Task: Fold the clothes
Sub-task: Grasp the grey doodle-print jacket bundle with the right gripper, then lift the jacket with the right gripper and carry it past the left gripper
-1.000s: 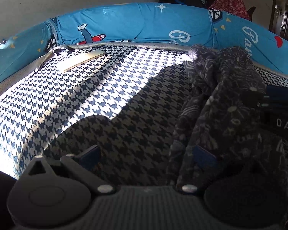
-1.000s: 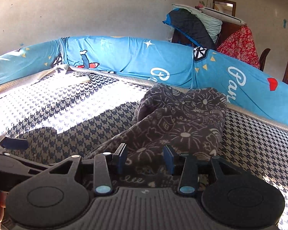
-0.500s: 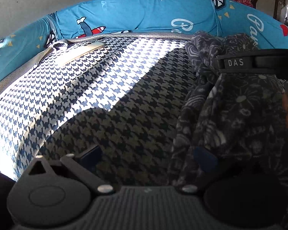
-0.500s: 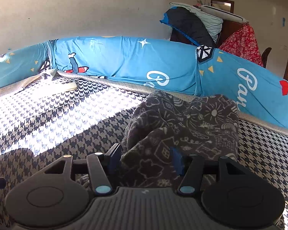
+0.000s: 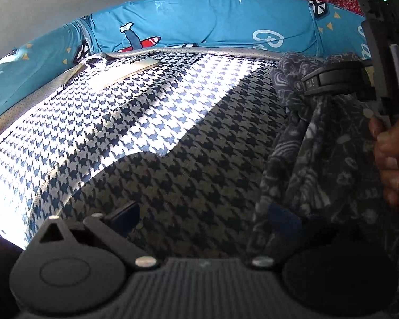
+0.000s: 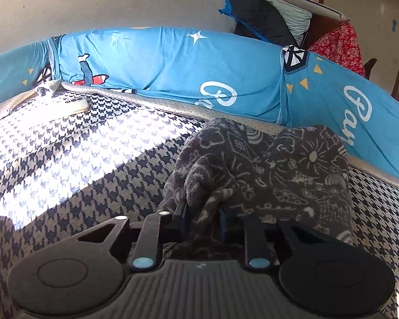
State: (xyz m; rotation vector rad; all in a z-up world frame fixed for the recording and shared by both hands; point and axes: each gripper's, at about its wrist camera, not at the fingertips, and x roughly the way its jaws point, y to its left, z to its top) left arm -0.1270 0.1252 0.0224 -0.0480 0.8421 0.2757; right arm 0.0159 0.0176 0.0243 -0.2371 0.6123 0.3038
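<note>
While clamped: right tool [image 6: 202, 216], garment [image 6: 268, 164].

**Houndstooth bed and what is laid on it**

A bed [image 6: 98, 159] covered in a black-and-white houndstooth spread is seen in both views, half in bright sunlight and half in shade. Its far edge is bordered by a grey dotted trim [image 6: 157, 103], and blue printed cushions [image 6: 173, 63] are set against that edge. A pale phone [image 6: 75, 103] is laid flat near the far left corner, well apart from the rest. A crumpled dark grey patterned fleece garment [image 6: 279, 164] is heaped on the right side, on the shaded part of the spread.
</note>
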